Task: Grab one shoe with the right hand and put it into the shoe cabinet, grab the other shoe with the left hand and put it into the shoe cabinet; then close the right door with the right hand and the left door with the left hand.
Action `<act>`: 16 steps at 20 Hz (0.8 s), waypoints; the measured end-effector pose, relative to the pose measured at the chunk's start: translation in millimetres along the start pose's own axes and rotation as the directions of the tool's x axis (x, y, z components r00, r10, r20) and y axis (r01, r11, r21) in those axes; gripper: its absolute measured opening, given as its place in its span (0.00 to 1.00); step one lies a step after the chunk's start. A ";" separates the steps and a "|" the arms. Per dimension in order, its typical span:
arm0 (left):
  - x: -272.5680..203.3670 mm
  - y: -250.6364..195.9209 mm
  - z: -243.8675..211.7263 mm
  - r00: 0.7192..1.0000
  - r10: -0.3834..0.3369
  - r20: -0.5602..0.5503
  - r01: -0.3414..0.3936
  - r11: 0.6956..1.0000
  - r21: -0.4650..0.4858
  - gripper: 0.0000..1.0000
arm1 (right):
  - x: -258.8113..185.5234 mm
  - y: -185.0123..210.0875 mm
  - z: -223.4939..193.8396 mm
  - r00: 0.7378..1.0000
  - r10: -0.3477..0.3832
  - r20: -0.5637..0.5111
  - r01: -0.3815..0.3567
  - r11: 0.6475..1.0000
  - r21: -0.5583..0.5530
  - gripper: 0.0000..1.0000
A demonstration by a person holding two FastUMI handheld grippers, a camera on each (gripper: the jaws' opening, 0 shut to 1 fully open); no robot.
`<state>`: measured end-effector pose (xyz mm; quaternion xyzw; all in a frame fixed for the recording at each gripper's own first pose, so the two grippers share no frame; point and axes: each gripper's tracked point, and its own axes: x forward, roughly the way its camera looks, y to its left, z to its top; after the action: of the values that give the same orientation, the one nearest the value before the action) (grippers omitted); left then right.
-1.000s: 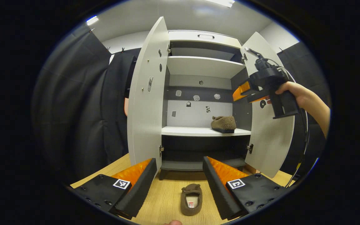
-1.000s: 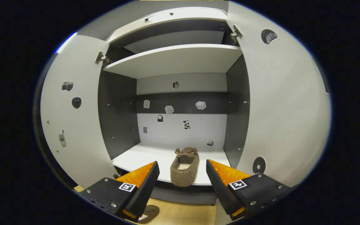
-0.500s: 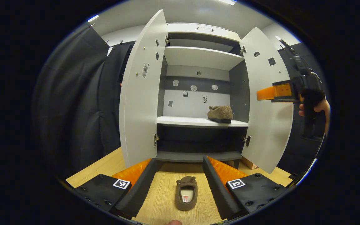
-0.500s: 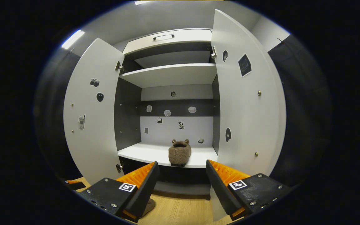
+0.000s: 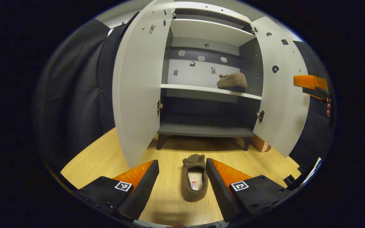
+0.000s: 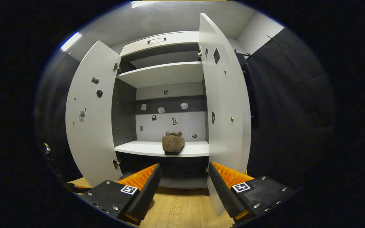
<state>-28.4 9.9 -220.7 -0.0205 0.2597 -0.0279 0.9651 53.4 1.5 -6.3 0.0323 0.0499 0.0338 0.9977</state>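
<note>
Two brown slippers are lying in different places. In the left gripper view, the left door (image 5: 138, 82) is standing wide open ahead of the left finger. The left gripper (image 5: 182, 183) is hanging over the wooden floor (image 5: 106, 155) with its fingers spread wide and holding nothing. The slipper on the floor (image 5: 195, 177) is lying between the two fingers, closer to the right one, and I cannot tell if it is touching that finger. Farther ahead, the slipper on the shelf (image 5: 232, 82) is sitting on the white middle shelf (image 5: 188, 87) of the shoe cabinet (image 5: 206, 131), toward its right end. The right door (image 5: 280, 91) is open too, and beyond it the right gripper is showing at the edge (image 5: 312, 84).

In the right gripper view, the right gripper (image 6: 184, 185) is also opened wide and is gripping nothing. The slipper on the shelf (image 6: 173, 143) is sitting straight ahead between the fingers, well apart from them. The right door (image 6: 225, 110) is standing edge-on just above the right finger.
</note>
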 end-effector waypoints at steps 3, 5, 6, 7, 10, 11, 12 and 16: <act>46.6 3.8 -40.2 0.991 -0.055 -0.125 0.054 0.998 -0.009 0.98 | -7.3 3.2 -7.2 1.000 0.019 -0.002 -0.019 1.000 0.000 0.92; 78.0 15.9 -72.9 0.971 -0.060 -0.233 0.058 0.998 -0.017 0.97 | -11.8 3.9 -14.1 1.000 0.019 -0.018 -0.019 1.000 -0.005 0.92; 91.0 18.9 -84.0 0.960 -0.071 -0.272 0.066 0.997 -0.027 0.98 | -13.4 3.3 -18.9 0.999 0.013 -0.033 -0.013 1.000 -0.007 0.92; 103.2 22.9 -93.7 0.947 -0.073 -0.314 0.066 0.997 -0.034 0.98 | -15.0 2.9 -21.9 0.999 0.010 -0.040 -0.011 1.000 -0.008 0.92; 132.7 27.1 -104.1 0.918 -0.092 -0.385 0.072 0.995 -0.067 0.98 | -19.8 -4.2 -27.2 0.998 -0.018 -0.060 0.017 1.000 -0.026 0.92; 141.8 26.7 -99.2 0.918 -0.106 -0.381 0.082 0.994 -0.078 0.98 | -21.8 -6.0 -27.8 0.998 -0.026 -0.064 0.024 0.999 -0.030 0.92; 150.4 26.6 -87.0 0.928 -0.108 -0.358 0.086 0.993 -0.077 0.98 | -22.9 -7.0 -28.5 0.997 -0.030 -0.068 0.028 0.999 -0.032 0.92; 184.5 21.0 -81.5 0.948 -0.101 -0.302 0.102 0.995 -0.011 0.98 | -24.2 -12.1 -30.3 0.995 -0.049 -0.082 0.046 0.998 -0.043 0.92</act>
<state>90.9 16.9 -384.5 -0.0269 0.4028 -0.0810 0.9113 27.1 -10.3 -34.9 0.0094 0.0916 0.0123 0.9957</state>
